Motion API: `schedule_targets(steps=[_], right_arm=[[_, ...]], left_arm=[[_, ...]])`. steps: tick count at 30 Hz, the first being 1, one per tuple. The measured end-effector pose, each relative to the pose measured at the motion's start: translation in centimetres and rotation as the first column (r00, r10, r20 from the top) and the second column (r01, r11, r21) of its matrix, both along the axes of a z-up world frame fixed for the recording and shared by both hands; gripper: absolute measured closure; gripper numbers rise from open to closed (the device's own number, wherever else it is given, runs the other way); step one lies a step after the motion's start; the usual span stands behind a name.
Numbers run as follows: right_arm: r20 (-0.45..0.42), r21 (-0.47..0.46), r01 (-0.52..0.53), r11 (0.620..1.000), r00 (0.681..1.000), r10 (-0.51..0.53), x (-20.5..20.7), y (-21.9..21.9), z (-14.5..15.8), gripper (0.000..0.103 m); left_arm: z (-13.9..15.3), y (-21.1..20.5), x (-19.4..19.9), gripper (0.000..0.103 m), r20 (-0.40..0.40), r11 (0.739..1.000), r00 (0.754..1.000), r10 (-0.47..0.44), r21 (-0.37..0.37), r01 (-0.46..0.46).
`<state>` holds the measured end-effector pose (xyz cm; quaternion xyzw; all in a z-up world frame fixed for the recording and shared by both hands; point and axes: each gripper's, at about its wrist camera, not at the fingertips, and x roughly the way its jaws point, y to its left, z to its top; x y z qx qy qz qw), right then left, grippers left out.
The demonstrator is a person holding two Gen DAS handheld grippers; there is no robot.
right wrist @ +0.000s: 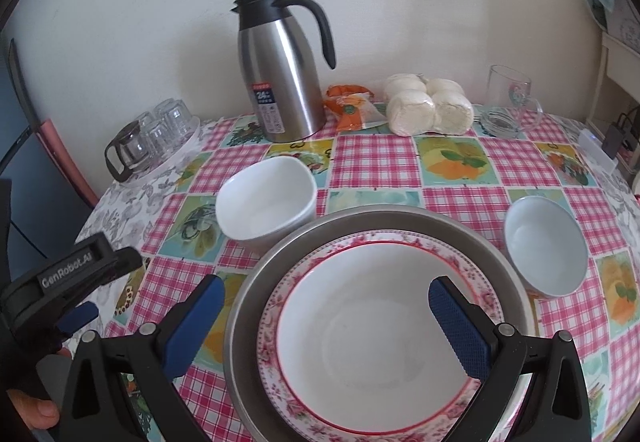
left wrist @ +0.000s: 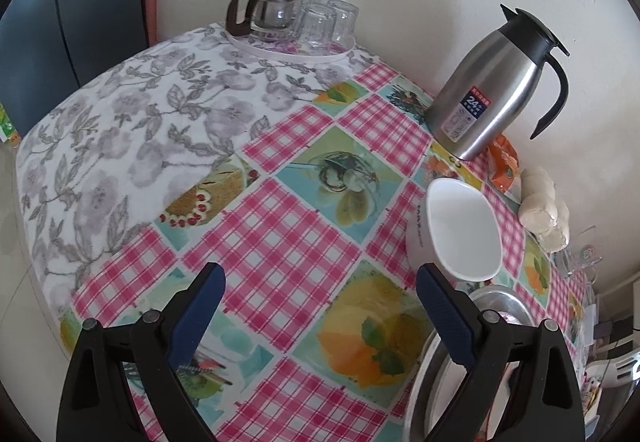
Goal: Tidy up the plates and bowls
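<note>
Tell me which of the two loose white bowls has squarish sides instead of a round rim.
The squarish bowl, left of the metal tray and in front of the steel jug. The other bowl, right of the tray, is plainly round.

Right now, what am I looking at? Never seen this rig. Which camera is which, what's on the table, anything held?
No robot: a person holds a two-finger gripper in each hand, with a fisheye camera on each looking along the fingers. First picture is the left gripper, open over the tablecloth, holding nothing. Second is the right gripper, open and empty above the floral plate sitting in a metal tray. Nearby: square white bowl, round white bowl, steel thermos, wrapped buns.
</note>
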<state>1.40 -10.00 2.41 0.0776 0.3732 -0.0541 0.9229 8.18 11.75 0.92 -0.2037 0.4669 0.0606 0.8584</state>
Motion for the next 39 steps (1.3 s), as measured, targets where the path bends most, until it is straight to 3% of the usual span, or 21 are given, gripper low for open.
schedule_targets(steps=[6,17,24,31,39], right_arm=[[-0.02,-0.017,-0.021,1.0,1.0,0.021,0.9,1.0,-0.6,0.0],[-0.07,-0.027,-0.03,0.999,0.997,0.028,2.5,1.1,-1.3,0.0],[-0.103,0.013,-0.01,1.0,0.995,0.011,3.8,0.5,-1.4,0.0],[-0.117,0.001,0.005,1.0,0.993,-0.005,5.0,0.4,-0.7,0.0],[-0.132,-0.037,0.012,0.999,0.991,-0.017,6.5,0.3,0.6,0.0]], left_arm=[[0.0,-0.5,1.4,0.007,0.009,1.0,1.0,-0.023,0.012,0.022],[-1.7,-1.1,3.3,0.007,-0.026,0.998,0.999,-0.037,-0.041,0.036],[-1.2,-1.8,4.5,0.006,0.027,0.997,0.997,-0.078,-0.001,0.078],[-0.5,-1.8,5.4,0.006,0.085,0.996,0.993,-0.086,-0.023,0.089],[0.2,-1.6,6.7,0.006,0.121,0.979,0.986,-0.119,-0.153,0.137]])
